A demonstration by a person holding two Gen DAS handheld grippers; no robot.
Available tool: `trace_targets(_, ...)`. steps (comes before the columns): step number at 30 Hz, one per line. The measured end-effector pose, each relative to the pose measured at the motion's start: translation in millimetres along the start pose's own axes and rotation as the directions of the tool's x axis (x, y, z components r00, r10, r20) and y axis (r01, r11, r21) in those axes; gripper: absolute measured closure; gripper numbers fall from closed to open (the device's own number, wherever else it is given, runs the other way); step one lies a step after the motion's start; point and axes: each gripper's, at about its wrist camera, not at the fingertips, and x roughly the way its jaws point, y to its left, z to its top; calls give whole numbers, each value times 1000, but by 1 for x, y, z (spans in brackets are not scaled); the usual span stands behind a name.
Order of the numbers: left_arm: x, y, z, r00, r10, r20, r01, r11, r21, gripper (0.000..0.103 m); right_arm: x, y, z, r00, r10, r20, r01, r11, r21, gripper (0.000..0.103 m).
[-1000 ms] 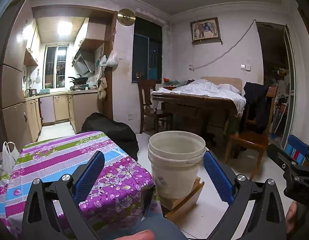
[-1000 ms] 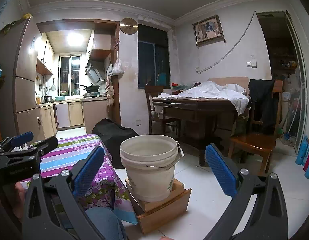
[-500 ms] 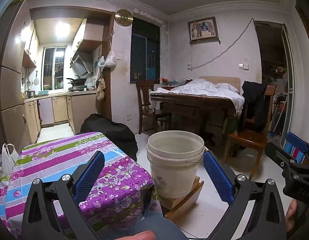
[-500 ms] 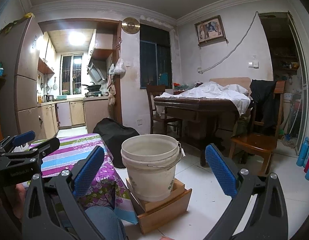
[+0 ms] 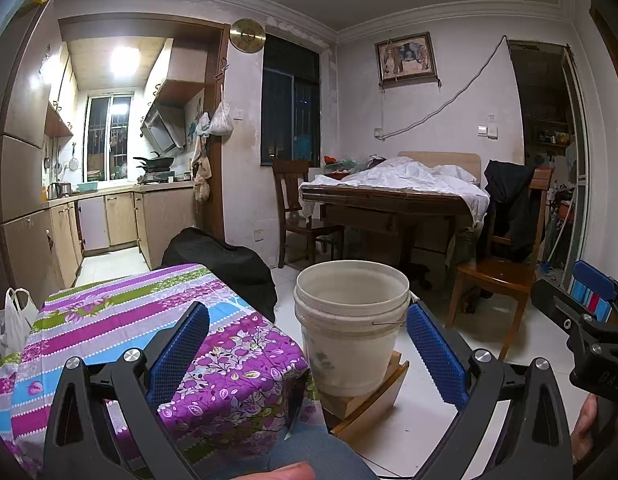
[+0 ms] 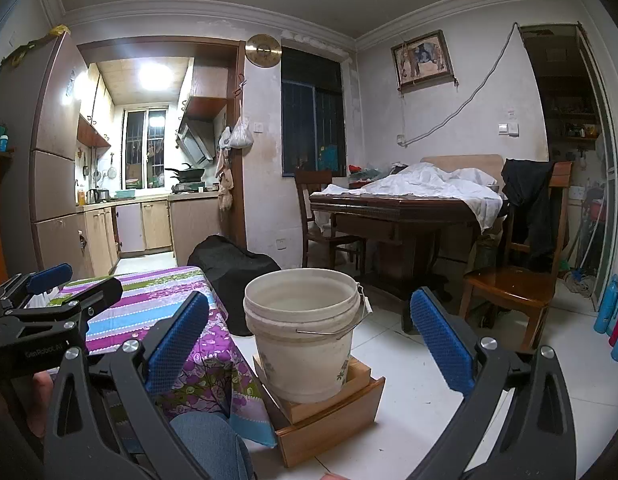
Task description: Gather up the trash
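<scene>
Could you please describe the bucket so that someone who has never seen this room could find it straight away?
Start at the low table with the purple striped floral cloth; on the white tiled floor just off its right corner sits a shallow wooden box. The bucket stands upright on that box. It is the only off-white plastic pail, open-topped, with a thin wire handle hanging down.

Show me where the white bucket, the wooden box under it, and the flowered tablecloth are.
white bucket (image 6: 305, 356), right wrist view, front wall.
wooden box (image 6: 333, 424), right wrist view, front panel.
flowered tablecloth (image 5: 121, 316), left wrist view, striped top.
</scene>
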Motion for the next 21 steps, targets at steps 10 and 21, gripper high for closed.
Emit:
trace_targets(10, 3, 2, -1, 1000, 1, -4, -1, 1000, 2, 5, 4, -1, 0, 1000, 8, -7, -8, 1000, 1, 5)
trace_targets(21, 3, 3, -5, 1000, 0, -4, 0, 1000, -9, 5, 9, -2, -2, 1000, 17, -11, -17, 1000, -3, 5)
